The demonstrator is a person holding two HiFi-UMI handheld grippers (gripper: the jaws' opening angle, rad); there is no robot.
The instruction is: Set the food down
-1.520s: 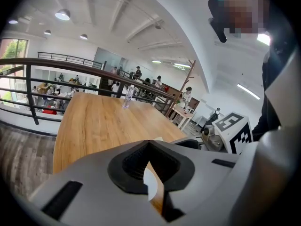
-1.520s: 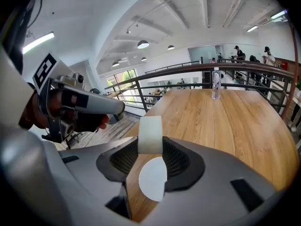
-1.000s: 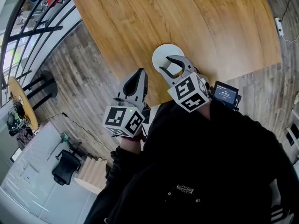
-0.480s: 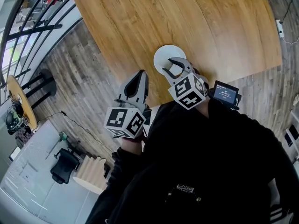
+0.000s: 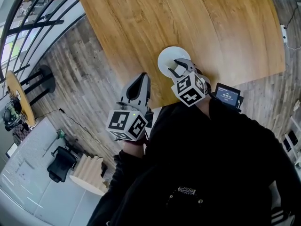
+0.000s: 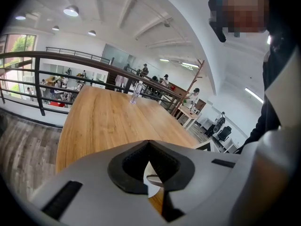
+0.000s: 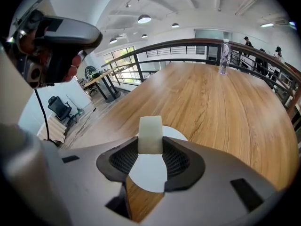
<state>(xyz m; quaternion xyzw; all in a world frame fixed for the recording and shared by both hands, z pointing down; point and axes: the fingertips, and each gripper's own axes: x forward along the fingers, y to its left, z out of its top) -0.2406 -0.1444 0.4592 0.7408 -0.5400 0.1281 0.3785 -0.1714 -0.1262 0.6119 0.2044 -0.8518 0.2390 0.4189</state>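
Observation:
A pale, off-white block of food [image 7: 150, 134] sits upright between the jaws of my right gripper [image 7: 150, 144], which is shut on it. Right under it lies a round white plate [image 7: 148, 175] on the wooden table [image 7: 225, 107]. In the head view the right gripper [image 5: 178, 67] hangs over the plate [image 5: 165, 56] near the table's front edge. My left gripper [image 5: 142, 77] is shut with nothing in it, off the table's edge to the left of the plate. In the left gripper view its jaw tips meet, and the plate [image 6: 151, 186] shows through the gap below them.
A clear water bottle [image 7: 224, 58] stands at the table's far end by a dark railing [image 7: 188, 48]. The table's near edge [image 5: 155, 100] runs just in front of the person's body. Wood floor lies to the left and right. People and desks are in the distance.
The right gripper has edged a little forward over the plate, still holding the food. The left gripper has hardly moved.

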